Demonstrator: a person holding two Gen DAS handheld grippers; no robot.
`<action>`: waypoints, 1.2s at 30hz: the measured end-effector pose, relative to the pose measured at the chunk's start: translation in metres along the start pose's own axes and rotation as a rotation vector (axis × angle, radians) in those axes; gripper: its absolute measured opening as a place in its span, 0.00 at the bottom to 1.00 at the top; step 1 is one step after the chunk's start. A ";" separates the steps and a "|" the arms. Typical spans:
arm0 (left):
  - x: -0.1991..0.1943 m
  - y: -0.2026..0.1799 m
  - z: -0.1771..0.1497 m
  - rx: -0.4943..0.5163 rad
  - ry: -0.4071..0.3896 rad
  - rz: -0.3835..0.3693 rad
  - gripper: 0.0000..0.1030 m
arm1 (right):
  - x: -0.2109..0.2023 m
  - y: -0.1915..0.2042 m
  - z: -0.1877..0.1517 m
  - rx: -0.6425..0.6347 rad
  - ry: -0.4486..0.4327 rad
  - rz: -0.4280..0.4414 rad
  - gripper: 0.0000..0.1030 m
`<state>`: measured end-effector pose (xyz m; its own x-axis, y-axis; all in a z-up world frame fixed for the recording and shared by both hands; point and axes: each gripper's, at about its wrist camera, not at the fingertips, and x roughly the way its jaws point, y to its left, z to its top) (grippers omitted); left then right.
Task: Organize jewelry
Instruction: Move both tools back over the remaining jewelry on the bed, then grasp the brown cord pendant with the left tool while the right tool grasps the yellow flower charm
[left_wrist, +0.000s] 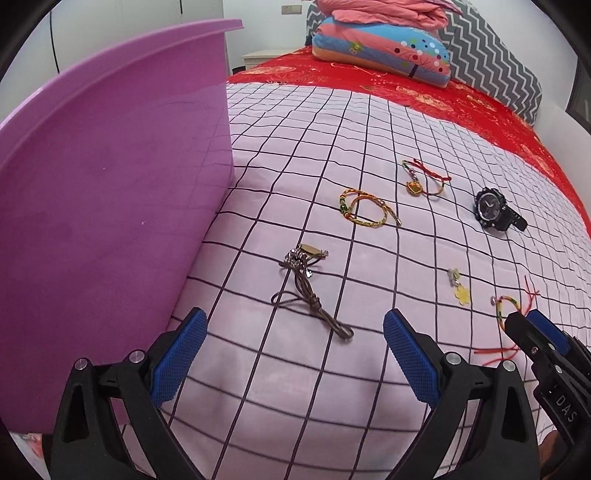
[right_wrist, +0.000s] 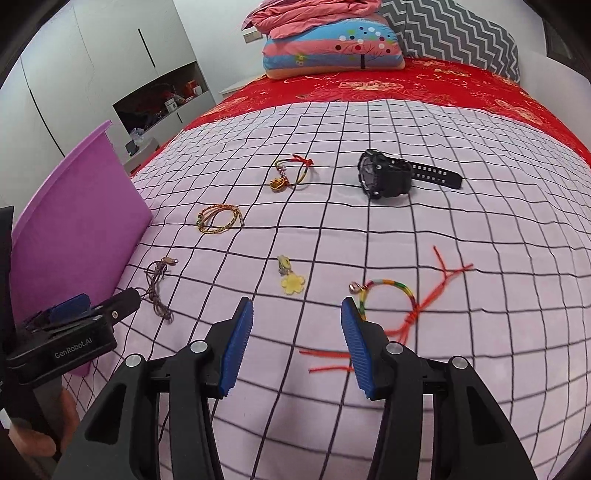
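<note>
Jewelry lies spread on a checked pink sheet (left_wrist: 369, 122). A brown cord necklace (left_wrist: 308, 291) lies just ahead of my open, empty left gripper (left_wrist: 295, 328). A purple box (left_wrist: 110, 206) stands to its left. A braided gold bracelet (left_wrist: 364, 211), a red-string charm bracelet (left_wrist: 424, 179), a black watch (left_wrist: 493, 210) and a yellow flower charm (left_wrist: 461, 291) lie farther out. My right gripper (right_wrist: 297, 314) is open and empty, with the flower charm (right_wrist: 293, 282) ahead and a multicolour bracelet with red strings (right_wrist: 391, 299) by its right finger.
A red patterned bedspread (right_wrist: 424, 85) and stacked pillows (right_wrist: 332, 48) lie at the far end of the bed. A white wardrobe with an open niche (right_wrist: 159, 99) stands to the left. The purple box also shows in the right wrist view (right_wrist: 77, 236).
</note>
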<state>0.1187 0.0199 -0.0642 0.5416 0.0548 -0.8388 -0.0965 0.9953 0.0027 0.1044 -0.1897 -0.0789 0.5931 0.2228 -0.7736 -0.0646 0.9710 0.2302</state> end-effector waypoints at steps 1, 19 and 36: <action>0.004 0.000 0.001 -0.001 0.001 0.003 0.92 | 0.007 0.001 0.003 -0.007 0.004 -0.001 0.46; 0.048 0.005 0.015 -0.041 0.004 0.043 0.92 | 0.074 0.011 0.024 -0.088 0.070 -0.038 0.46; 0.072 0.004 0.016 -0.037 0.033 0.059 0.92 | 0.089 0.018 0.025 -0.170 0.068 -0.103 0.46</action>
<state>0.1703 0.0288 -0.1158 0.5063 0.1102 -0.8553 -0.1587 0.9868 0.0332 0.1757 -0.1541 -0.1290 0.5483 0.1213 -0.8275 -0.1445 0.9883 0.0492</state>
